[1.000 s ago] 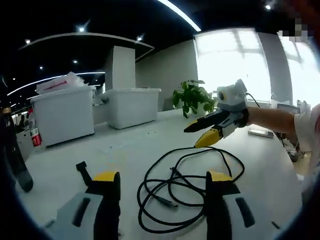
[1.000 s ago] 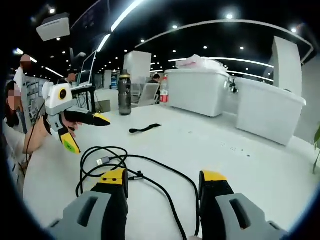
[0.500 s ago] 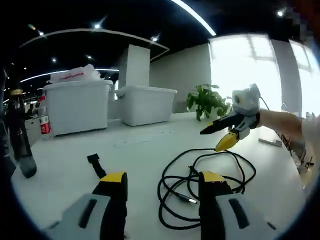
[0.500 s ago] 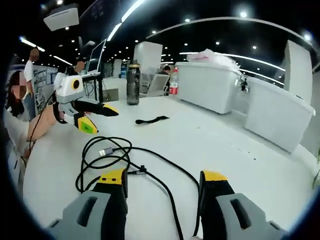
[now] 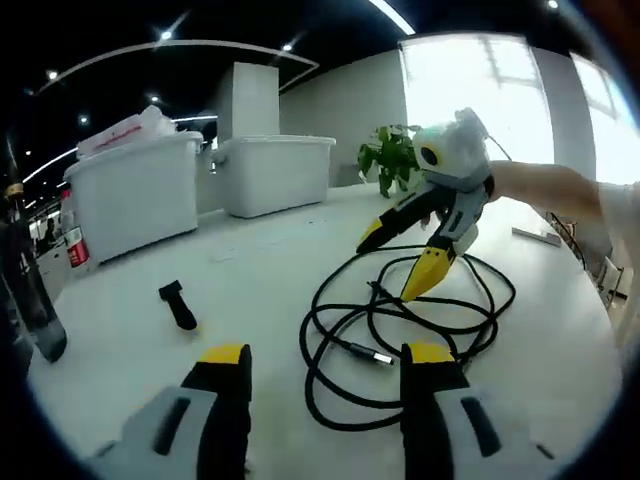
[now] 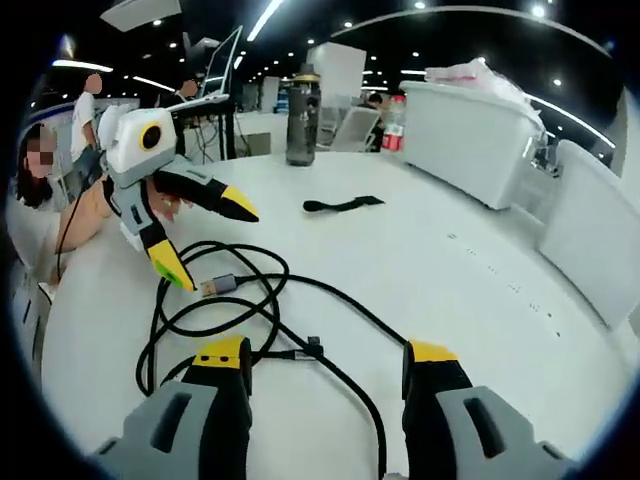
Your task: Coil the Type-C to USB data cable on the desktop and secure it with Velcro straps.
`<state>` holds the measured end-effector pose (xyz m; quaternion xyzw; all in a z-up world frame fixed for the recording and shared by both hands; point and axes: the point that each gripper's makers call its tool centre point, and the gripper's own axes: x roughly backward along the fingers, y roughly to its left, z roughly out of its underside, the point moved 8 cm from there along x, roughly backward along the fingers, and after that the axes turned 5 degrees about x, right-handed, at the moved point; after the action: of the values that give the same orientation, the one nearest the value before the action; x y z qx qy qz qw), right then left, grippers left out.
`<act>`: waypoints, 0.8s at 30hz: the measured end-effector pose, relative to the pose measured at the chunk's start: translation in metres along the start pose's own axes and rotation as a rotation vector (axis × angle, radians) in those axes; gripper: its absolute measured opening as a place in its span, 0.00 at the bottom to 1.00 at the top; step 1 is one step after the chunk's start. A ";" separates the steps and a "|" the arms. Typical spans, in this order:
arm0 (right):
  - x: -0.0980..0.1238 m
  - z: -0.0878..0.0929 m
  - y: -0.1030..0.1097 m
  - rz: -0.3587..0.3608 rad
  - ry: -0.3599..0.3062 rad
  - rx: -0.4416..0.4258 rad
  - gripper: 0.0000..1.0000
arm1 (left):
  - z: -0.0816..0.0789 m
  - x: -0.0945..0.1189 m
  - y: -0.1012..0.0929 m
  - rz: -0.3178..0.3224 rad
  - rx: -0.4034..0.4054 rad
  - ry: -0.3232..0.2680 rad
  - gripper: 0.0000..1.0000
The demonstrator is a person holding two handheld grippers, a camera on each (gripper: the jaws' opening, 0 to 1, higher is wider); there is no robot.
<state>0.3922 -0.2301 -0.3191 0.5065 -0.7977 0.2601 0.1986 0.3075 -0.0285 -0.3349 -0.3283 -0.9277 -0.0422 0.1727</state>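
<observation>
**Plainly, a loose tangle and two open grippers over it**

Still uncoiled, the data cable (image 5: 400,335) sprawls in overlapping loops on the white desktop (image 5: 250,270), its USB plug (image 6: 212,287) lying free among them. The likely trouble: a pinch could catch two crossed strands at once and drag the whole tangle instead of shaping a coil, or a jaw could nip the plug.

The left gripper (image 5: 325,365) hangs low over the near loops, jaws spread and empty. The right gripper (image 5: 400,262) angles down across the far loops, jaws also apart, holding nothing. The Velcro strap (image 5: 178,305) lies well apart from the cable.
</observation>
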 end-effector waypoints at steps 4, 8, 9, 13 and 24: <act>0.007 -0.011 0.000 0.012 -0.042 -0.011 0.57 | 0.003 -0.001 0.005 -0.018 0.053 0.003 0.57; 0.005 -0.019 0.010 0.005 -0.066 0.020 0.57 | 0.006 -0.003 0.001 -0.009 0.097 0.009 0.45; 0.005 -0.021 0.012 -0.001 -0.071 0.024 0.57 | 0.006 -0.004 -0.002 -0.008 0.089 0.018 0.41; 0.001 -0.025 0.023 -0.026 -0.072 0.044 0.57 | 0.006 -0.005 -0.008 -0.015 0.061 0.040 0.29; -0.022 -0.051 0.029 -0.080 -0.030 0.244 0.46 | 0.000 0.000 -0.005 -0.031 0.000 0.055 0.18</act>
<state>0.3775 -0.1730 -0.2979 0.5619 -0.7423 0.3395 0.1338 0.3041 -0.0326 -0.3346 -0.3125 -0.9276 -0.0538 0.1977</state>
